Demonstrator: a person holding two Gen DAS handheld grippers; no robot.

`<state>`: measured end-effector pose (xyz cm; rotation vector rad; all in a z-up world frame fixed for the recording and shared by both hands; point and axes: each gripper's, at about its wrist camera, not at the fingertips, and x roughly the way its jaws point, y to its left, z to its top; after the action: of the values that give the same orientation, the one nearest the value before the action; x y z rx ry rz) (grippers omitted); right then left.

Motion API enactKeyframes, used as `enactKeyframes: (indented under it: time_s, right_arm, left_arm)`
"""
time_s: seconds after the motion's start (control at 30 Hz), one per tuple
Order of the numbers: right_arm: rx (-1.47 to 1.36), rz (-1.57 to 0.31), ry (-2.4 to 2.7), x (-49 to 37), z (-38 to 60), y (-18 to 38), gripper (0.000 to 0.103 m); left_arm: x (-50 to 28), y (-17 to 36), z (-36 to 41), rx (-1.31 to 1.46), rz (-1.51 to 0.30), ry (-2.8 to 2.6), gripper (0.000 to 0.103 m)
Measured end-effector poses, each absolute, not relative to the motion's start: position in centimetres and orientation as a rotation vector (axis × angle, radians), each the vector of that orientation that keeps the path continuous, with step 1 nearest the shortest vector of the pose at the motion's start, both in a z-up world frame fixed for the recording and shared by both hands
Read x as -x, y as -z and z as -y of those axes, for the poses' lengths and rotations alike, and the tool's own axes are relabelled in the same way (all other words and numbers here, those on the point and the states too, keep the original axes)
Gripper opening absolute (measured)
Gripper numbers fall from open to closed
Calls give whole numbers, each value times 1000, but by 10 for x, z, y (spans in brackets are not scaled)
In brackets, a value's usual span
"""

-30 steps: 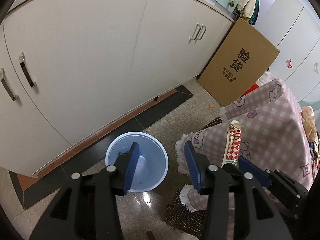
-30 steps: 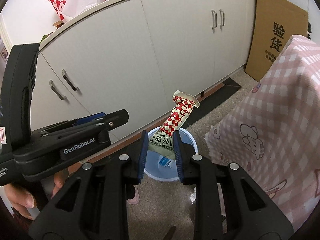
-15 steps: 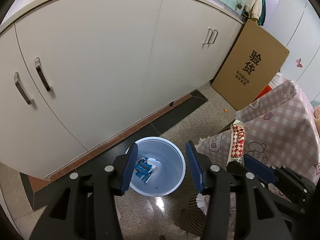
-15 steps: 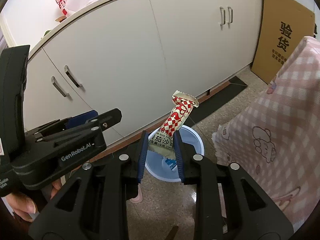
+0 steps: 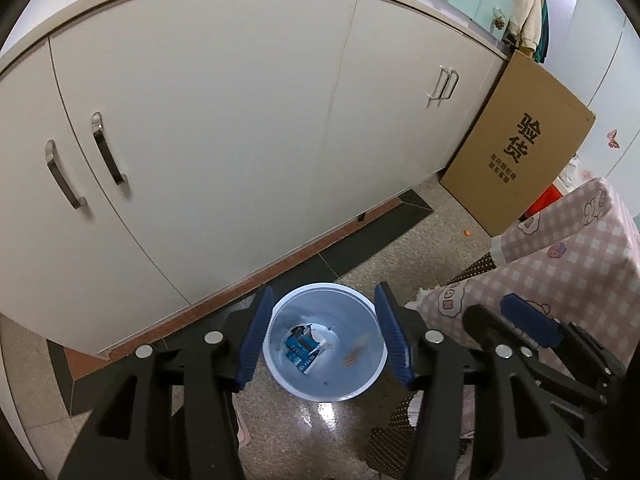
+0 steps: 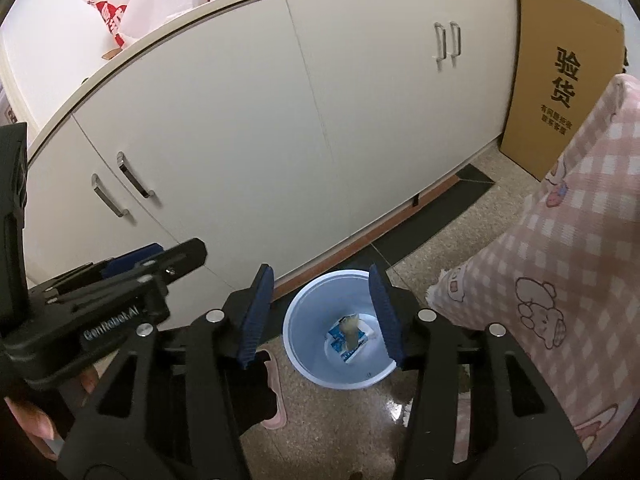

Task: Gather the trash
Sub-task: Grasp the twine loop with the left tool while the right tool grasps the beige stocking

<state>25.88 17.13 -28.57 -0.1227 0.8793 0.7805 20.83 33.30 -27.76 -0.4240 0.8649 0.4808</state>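
Observation:
A pale blue bin [image 5: 352, 380] [image 6: 308, 344] stands on the floor below both grippers. Inside it lies a blue packet [image 5: 302, 346] [image 6: 346, 340]. The red-and-white snack wrapper shows as a blurred streak [image 5: 354, 354] [image 6: 352, 330] inside the bin, free of any grip. My right gripper [image 6: 321, 270] hangs over the bin, its jaws opening with nothing between them; its blue pad [image 5: 528, 316] shows at the right of the left wrist view. My left gripper [image 5: 323, 289] also hovers above the bin, jaws opening and empty; it shows at the left [image 6: 160, 256] of the right wrist view.
White cabinets [image 5: 240, 120] run behind the bin. A cardboard box [image 5: 516, 148] leans at the right. A pink chequered cloth [image 6: 580, 240] hangs close to the bin's right side. A pink slipper [image 6: 276, 392] lies on the floor. A person's hand [image 6: 28, 420] holds the left gripper.
My right gripper let go of the red-and-white wrapper, which dropped into the bin. The left view shifted so the bin now sits between its fingers.

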Motion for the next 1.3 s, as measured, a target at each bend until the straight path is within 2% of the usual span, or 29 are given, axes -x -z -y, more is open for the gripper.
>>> enactKeyframes:
  time_s: [0.4, 0.8, 1.07, 1.3]
  right_arm:
    - [71, -785, -723, -239, -122, 231, 52]
    - [-42, -631, -529, -208, 15, 160, 54]
    - [-120, -605, -350, -197, 118, 153, 54]
    - [-171, -618, -287, -194, 170, 163, 54]
  left_arm:
    - [-206, 228, -296, 401, -789, -372, 54]
    - [-219, 167, -167, 305, -739, -63, 56]
    - [-233, 165, -61, 198, -802, 145, 56]
    - [-244, 181, -8, 125, -882, 216, 56]
